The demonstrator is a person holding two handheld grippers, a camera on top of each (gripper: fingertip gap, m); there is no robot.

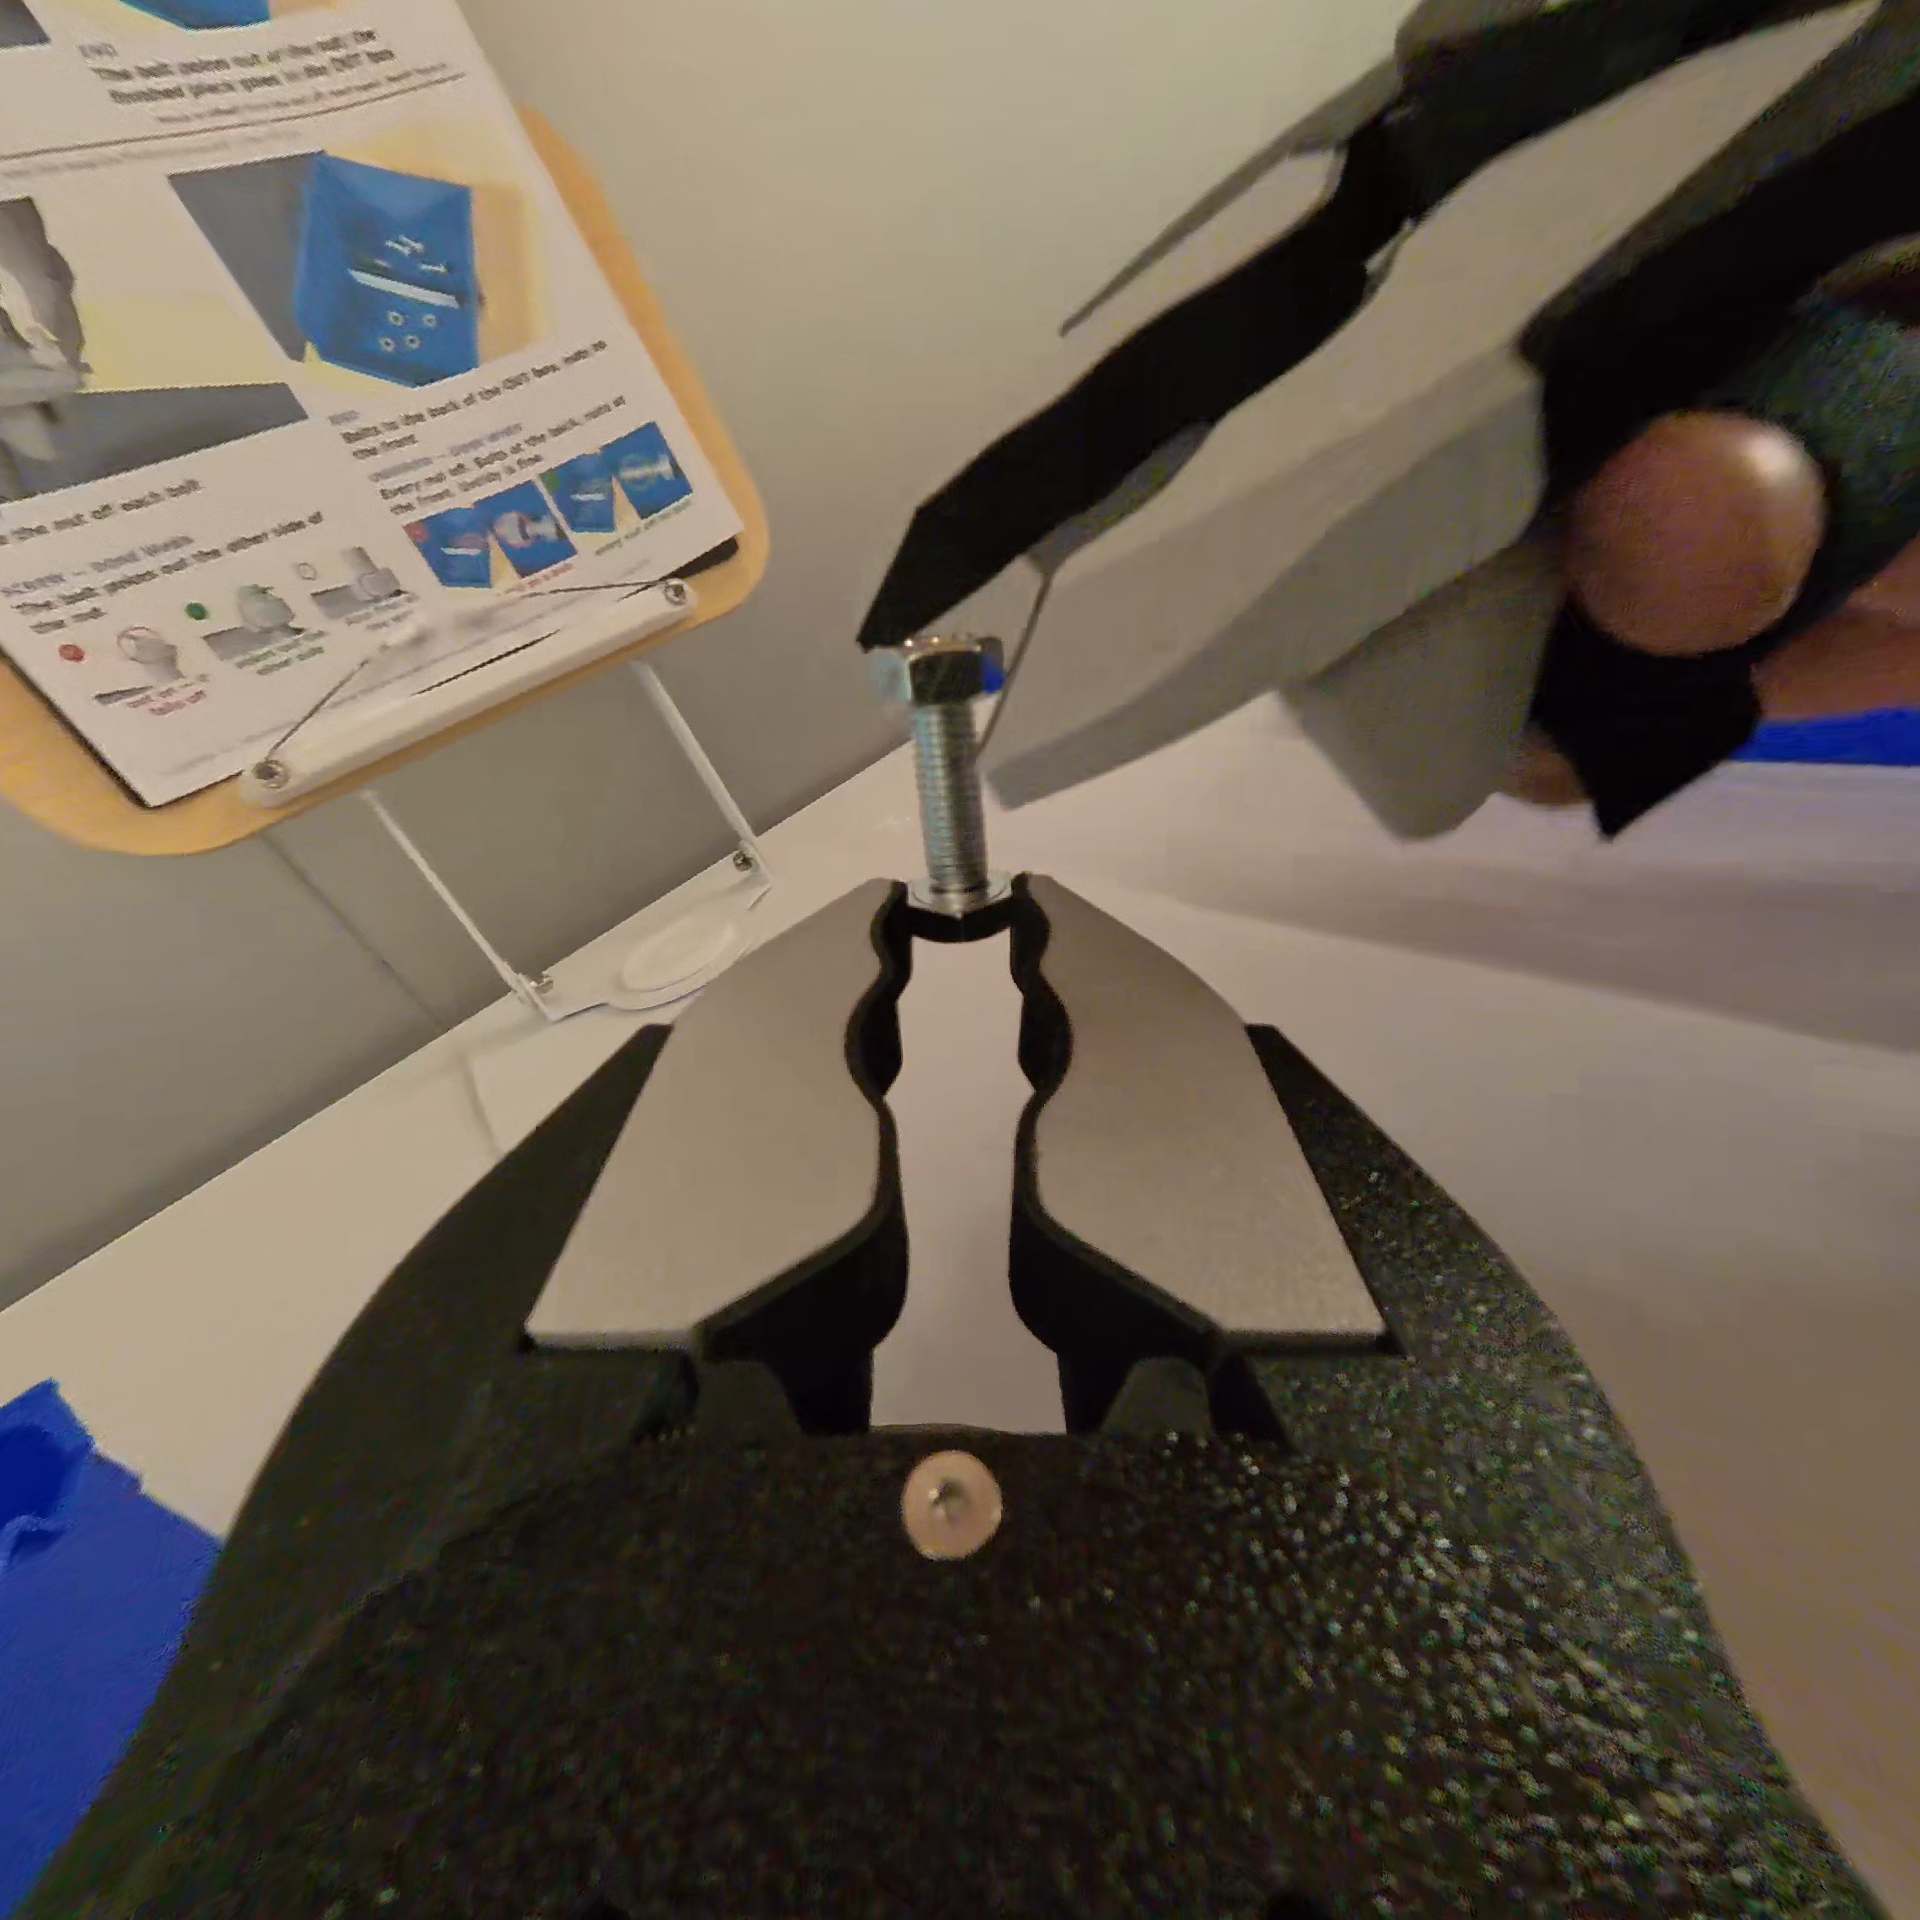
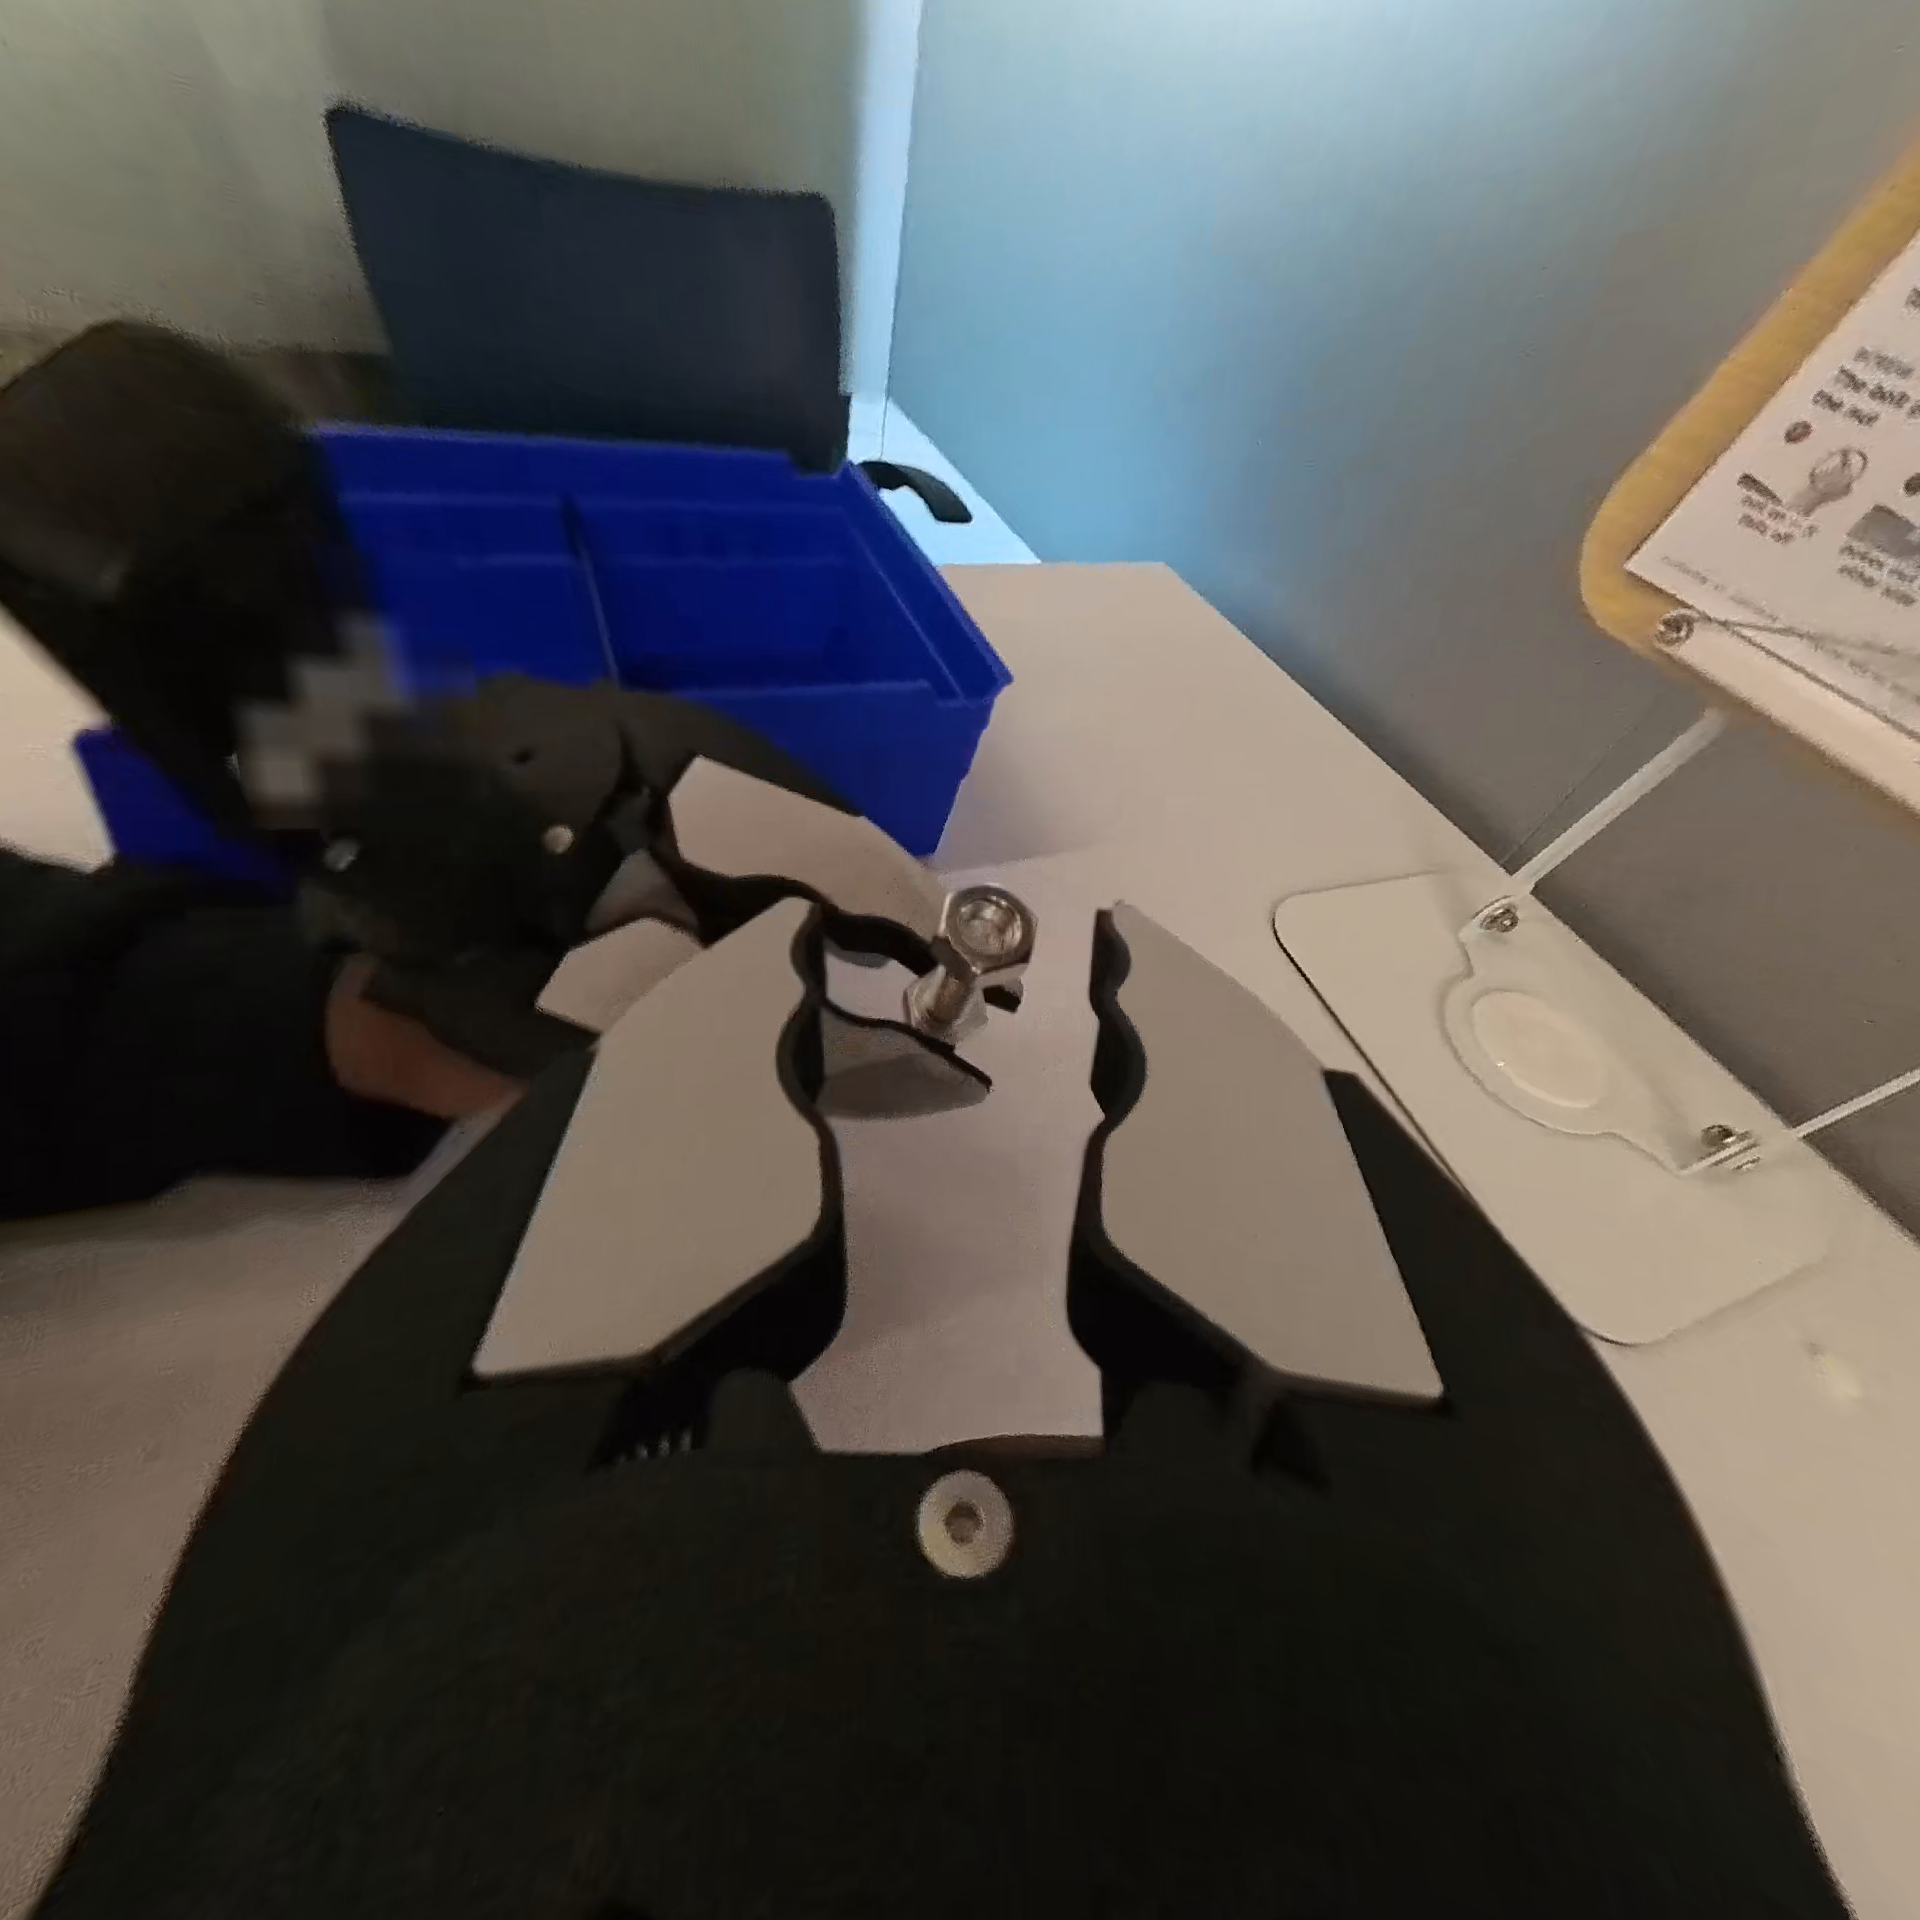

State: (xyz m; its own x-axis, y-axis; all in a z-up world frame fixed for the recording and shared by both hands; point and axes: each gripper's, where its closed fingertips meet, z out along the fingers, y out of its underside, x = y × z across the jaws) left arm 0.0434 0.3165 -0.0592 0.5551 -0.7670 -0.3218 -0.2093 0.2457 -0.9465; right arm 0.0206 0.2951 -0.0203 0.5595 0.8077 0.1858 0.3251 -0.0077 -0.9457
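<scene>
My left gripper (image 1: 956, 906) is shut on a silver hex nut (image 1: 951, 896) threaded low on a silver bolt (image 1: 948, 790). The bolt stands up from the fingertips, with its hex head (image 1: 940, 670) on top. My right gripper (image 2: 956, 914) is open, its fingers standing either side of the bolt head (image 2: 987, 925) with a gap on both sides. The right wrist view shows the left gripper (image 2: 951, 1013) coming in from the left, its tips pinching the nut (image 2: 940, 1006). In the left wrist view, the right gripper's black fingertip (image 1: 888, 623) hovers just at the bolt head.
A blue compartment bin (image 2: 727, 623) stands on the white table (image 2: 1195, 727) behind the left gripper; its corner shows in the left wrist view (image 1: 62, 1558). A wooden board with an instruction sheet (image 1: 312, 416) stands on a clear stand (image 2: 1507, 1091). A dark chair (image 2: 582, 312) is behind. There is about 5 centimeters between the tips of the two grippers.
</scene>
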